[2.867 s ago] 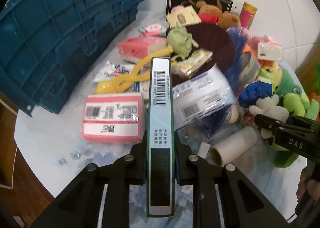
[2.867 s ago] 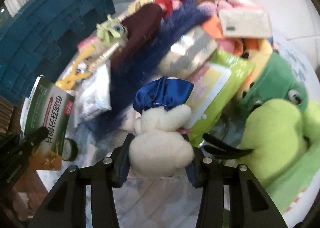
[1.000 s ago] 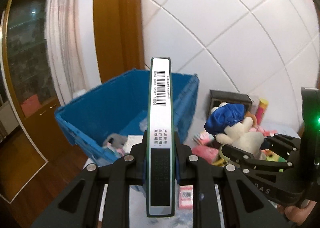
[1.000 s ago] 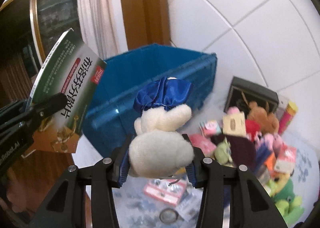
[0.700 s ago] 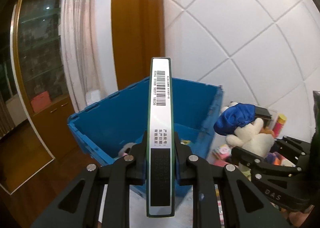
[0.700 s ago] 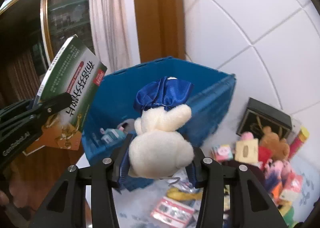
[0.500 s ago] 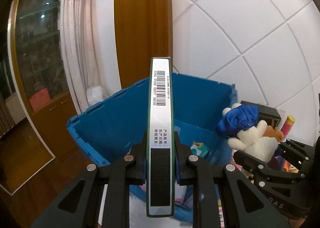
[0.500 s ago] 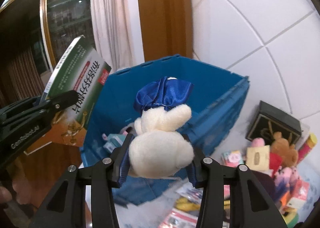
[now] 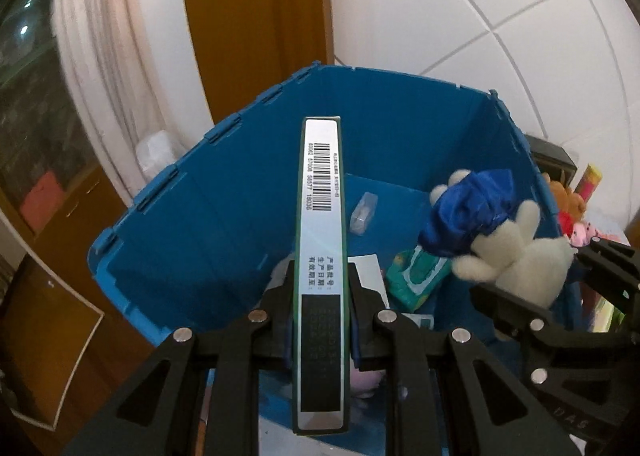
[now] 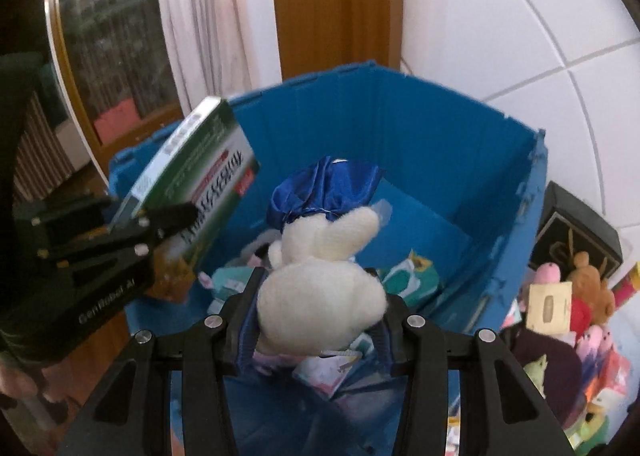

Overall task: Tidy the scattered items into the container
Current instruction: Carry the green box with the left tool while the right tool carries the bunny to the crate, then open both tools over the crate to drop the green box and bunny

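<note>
Black jaws of the left gripper (image 9: 320, 320), low in the middle of the left wrist view, are clamped tight on a thin green box (image 9: 320, 256) held on edge, its barcoded spine facing the camera. In the right wrist view the right gripper (image 10: 316, 312), at lower centre, is closed part-way around a soft white plush toy (image 10: 320, 288) with a blue satin cap, the stuffing squeezed between the pads. Both loads hang over the open mouth of the blue crate (image 9: 224, 183), which fills the middle of each frame, so the grip looks like a carry that is about to end in a drop.

Inside the crate a teal packet (image 9: 416, 276), some white cards and a small clear wrapper already lie on the floor. Past the crate's right wall, at the right edge, more soft toys (image 10: 588, 296) and a dark box (image 10: 576, 232) wait on the pale table top (image 10: 628, 332).

Behind stand a white tiled wall, a brown wooden post, a pale curtain and a glass-fronted cabinet at upper left.
</note>
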{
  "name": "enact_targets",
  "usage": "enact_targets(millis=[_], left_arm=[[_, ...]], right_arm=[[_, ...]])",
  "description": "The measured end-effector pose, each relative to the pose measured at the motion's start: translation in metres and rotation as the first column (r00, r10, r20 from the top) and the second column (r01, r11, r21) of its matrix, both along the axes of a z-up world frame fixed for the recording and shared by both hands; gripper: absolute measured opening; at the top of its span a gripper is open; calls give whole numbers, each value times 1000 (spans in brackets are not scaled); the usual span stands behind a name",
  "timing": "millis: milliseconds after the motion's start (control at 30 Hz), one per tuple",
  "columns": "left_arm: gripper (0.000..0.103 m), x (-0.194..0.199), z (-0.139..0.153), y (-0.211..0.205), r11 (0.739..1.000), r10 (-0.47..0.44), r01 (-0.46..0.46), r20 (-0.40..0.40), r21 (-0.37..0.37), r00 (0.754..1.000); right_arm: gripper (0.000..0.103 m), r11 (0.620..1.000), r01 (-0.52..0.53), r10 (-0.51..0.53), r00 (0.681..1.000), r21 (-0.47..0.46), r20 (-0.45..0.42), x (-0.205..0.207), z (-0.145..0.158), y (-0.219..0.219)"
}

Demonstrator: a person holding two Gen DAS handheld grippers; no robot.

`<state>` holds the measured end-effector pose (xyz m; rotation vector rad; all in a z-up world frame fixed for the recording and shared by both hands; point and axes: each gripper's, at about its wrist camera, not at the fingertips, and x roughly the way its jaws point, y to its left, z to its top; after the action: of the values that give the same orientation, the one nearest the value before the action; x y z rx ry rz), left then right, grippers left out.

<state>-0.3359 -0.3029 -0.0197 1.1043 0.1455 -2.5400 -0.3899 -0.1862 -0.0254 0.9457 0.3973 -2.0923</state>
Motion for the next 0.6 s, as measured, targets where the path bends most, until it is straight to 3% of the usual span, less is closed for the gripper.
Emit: enact_targets(millis=[467, 533, 600], left_arm=[[20, -17, -12, -16, 998, -58, 58, -1, 23, 998], [27, -19, -12, -16, 998, -57, 57, 4, 20, 998], [60, -20, -11, -16, 999, -53, 53, 9, 11, 999]], right_arm=[[49, 996, 86, -86, 996, 30, -10, -7, -4, -3], [50, 995, 95, -95, 995, 31, -16, -8, -4, -3], [54, 994, 102, -101, 995, 30, -19, -10, -3, -2]])
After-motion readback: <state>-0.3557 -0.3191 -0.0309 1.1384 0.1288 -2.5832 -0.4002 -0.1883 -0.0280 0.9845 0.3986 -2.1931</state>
